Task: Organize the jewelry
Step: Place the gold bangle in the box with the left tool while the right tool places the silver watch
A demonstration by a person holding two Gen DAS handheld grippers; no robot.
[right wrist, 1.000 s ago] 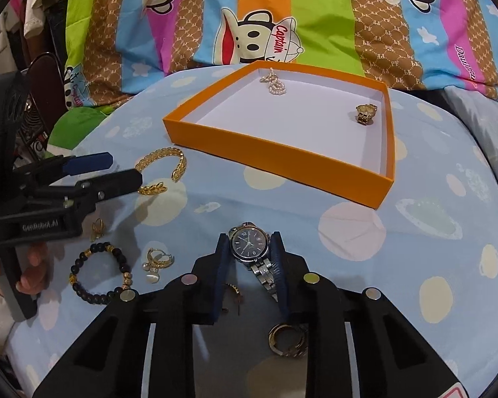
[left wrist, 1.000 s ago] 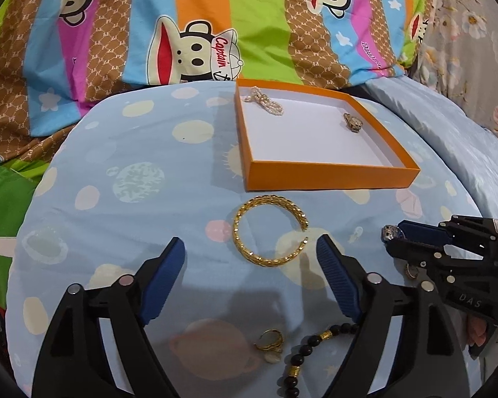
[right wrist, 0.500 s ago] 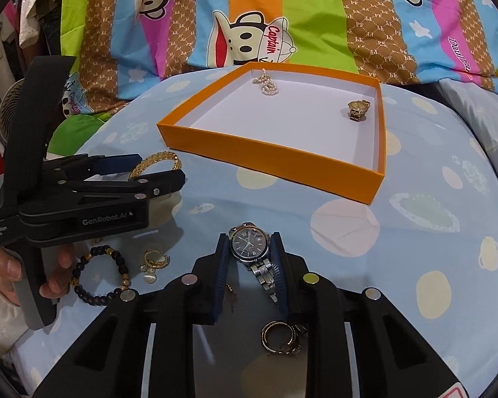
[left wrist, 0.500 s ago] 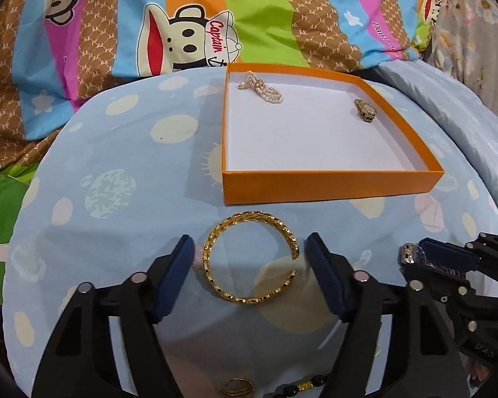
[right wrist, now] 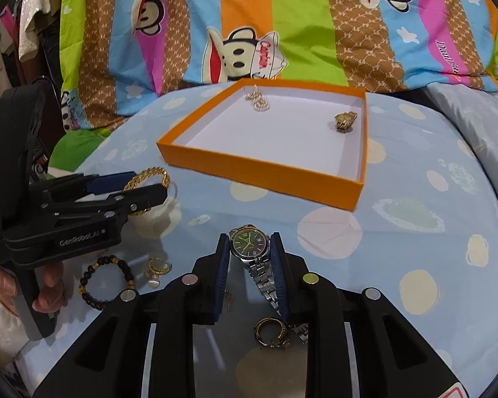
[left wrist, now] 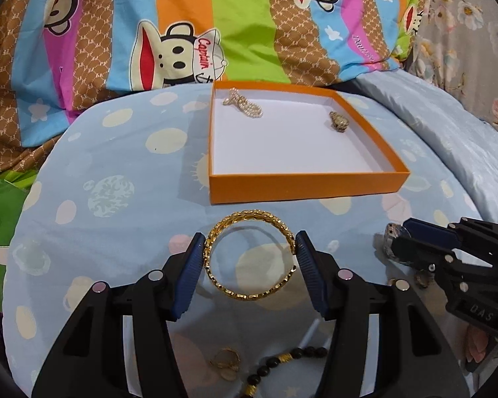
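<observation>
Gold bangle [left wrist: 249, 255] lies on the spotted cloth [left wrist: 116, 199] at 6 o'clock from the orange box [left wrist: 302, 187], between the left gripper [left wrist: 250, 250] pads, whose jaws have just been closing and now touch its sides. It looks stiff, light, slick and open-ended, so squeezing across the solid sides suits it. Right gripper [right wrist: 249, 252] pinches the watch [right wrist: 249, 243] case.

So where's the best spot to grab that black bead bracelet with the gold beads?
Probably across one side of the black bead bracelet with gold beads, pinching a single strand from above. It lies flat on the blue spotted cloth as an open loop, so there is no upright edge to catch. The side away from the small gold earring looks clearer.
</observation>
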